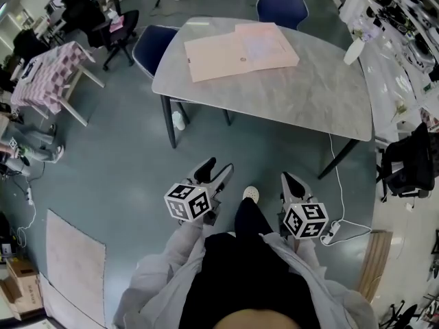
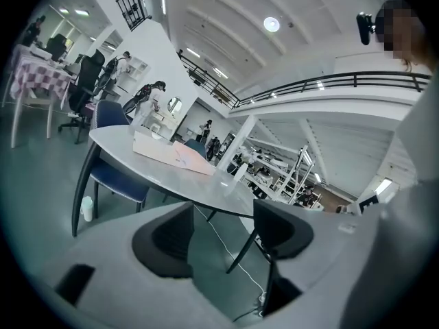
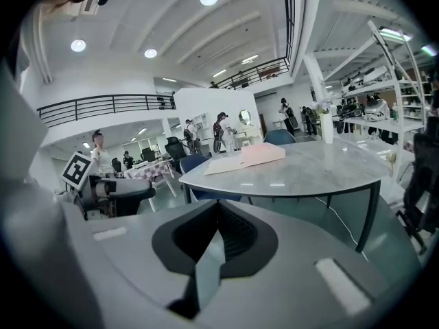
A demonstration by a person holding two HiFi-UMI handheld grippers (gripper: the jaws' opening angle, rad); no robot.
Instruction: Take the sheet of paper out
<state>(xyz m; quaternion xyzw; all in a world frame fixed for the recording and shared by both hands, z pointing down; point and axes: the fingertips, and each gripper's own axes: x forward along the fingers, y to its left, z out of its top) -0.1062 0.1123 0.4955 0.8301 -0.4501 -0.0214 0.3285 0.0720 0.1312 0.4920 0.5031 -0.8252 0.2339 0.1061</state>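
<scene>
A pink folder lies open on the grey table, with a pale sheet on its right half. The same folder shows far off in the left gripper view and in the right gripper view. Both grippers are held low by the person's body, well short of the table. My left gripper is open with nothing between its jaws. On my right gripper the jaws are pressed together and empty.
Two blue chairs stand at the table's far side. A white bottle is on the table's right end, another bottle by a table leg. A power strip and cable lie on the floor at right. A checked table stands left.
</scene>
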